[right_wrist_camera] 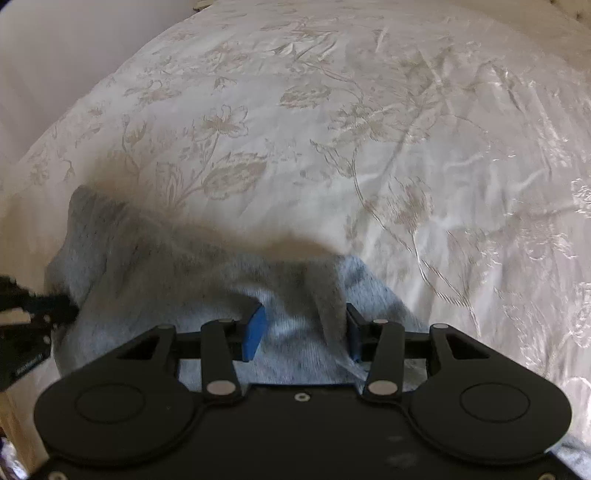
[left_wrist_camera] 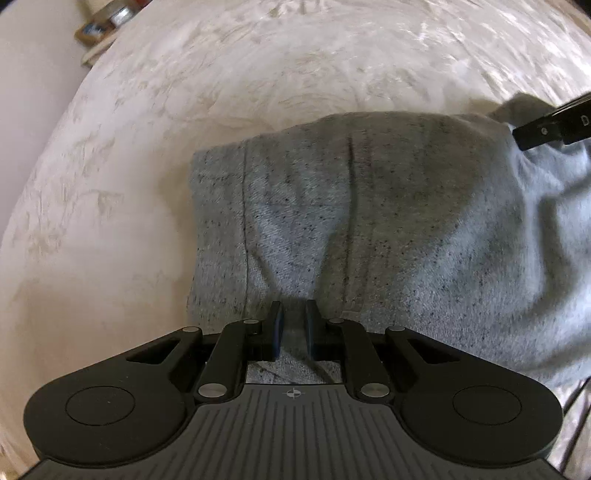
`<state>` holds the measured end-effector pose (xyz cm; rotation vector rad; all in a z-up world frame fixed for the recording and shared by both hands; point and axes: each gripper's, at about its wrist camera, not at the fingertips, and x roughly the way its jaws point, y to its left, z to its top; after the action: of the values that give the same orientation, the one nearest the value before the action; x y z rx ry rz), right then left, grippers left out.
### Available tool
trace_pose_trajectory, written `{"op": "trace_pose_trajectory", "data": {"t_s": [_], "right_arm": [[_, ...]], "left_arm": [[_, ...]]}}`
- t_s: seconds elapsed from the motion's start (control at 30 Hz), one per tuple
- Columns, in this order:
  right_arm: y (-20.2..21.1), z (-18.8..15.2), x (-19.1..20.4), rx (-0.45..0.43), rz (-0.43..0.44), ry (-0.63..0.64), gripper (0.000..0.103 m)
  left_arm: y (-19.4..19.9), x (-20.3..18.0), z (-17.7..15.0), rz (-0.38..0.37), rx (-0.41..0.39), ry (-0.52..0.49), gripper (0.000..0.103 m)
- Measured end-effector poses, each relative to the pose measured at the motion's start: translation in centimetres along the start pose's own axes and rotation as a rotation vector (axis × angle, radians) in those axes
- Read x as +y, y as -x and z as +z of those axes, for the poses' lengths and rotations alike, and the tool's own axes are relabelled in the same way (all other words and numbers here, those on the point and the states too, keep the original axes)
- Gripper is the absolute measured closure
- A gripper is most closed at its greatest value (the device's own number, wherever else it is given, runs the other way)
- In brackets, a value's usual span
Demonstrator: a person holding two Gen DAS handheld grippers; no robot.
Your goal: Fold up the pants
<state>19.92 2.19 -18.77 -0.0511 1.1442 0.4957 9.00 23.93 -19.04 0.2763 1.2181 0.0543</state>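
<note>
Grey speckled pants lie bunched on a cream floral bedspread. My left gripper is shut on a fold of the pants, its blue pads close together with cloth between them. In the right wrist view the pants are lifted and blurred. My right gripper stands wide, with cloth lying between its blue pads; the pads do not pinch it. The right gripper also shows in the left wrist view at the pants' far right edge. The left gripper shows in the right wrist view at the left.
The bedspread stretches far ahead and to the right. A pale wall or floor lies beyond the bed's left edge, with a small wooden-framed object at the top left.
</note>
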Motion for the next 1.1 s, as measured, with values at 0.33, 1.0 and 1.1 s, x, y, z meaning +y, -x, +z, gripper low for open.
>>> {"op": "trace_pose_trajectory", "data": {"t_s": [0.33, 1.0, 1.1], "right_arm": [[-1.0, 2.6, -2.4, -0.006, -0.030, -0.192, 0.102], [7.6, -10.6, 1.5, 0.025, -0.162, -0.203, 0.082], [7.4, -15.7, 2.4, 0.119, -0.179, -0.267, 0.082]], "left_arm": [[-0.5, 1.4, -1.0, -0.028, 0.007, 0.048, 0.089], [3.1, -3.6, -0.4, -0.102, -0.064, -0.051, 0.089], [1.7, -4.0, -1.7, -0.100, 0.002, -0.057, 0.089]]}}
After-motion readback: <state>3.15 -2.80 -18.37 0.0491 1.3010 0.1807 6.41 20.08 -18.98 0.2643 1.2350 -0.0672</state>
